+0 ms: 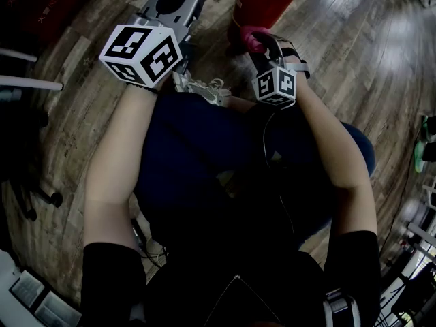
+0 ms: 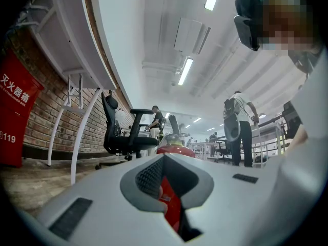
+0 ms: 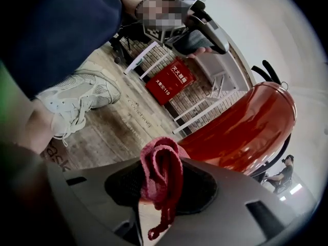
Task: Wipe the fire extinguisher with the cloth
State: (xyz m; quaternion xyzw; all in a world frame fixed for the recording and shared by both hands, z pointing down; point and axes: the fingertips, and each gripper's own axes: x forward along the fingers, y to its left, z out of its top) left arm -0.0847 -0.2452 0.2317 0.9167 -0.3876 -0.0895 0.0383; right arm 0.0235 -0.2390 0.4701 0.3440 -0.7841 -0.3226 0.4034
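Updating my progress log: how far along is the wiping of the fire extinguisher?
Done: the pink cloth is picked up and clamped in the right gripper. In hand: that gripper holds it right by the lower body of the red fire extinguisher, though contact can't be confirmed. The left gripper is shut, empty and pointed at it. Left: the wiping itself, since no wiped patch can be made out on the body.

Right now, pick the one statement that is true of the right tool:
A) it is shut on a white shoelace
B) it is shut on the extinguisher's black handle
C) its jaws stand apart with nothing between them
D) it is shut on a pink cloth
D: in the right gripper view the right tool has its jaws closed on a folded pink cloth, with the red fire extinguisher just beyond it.
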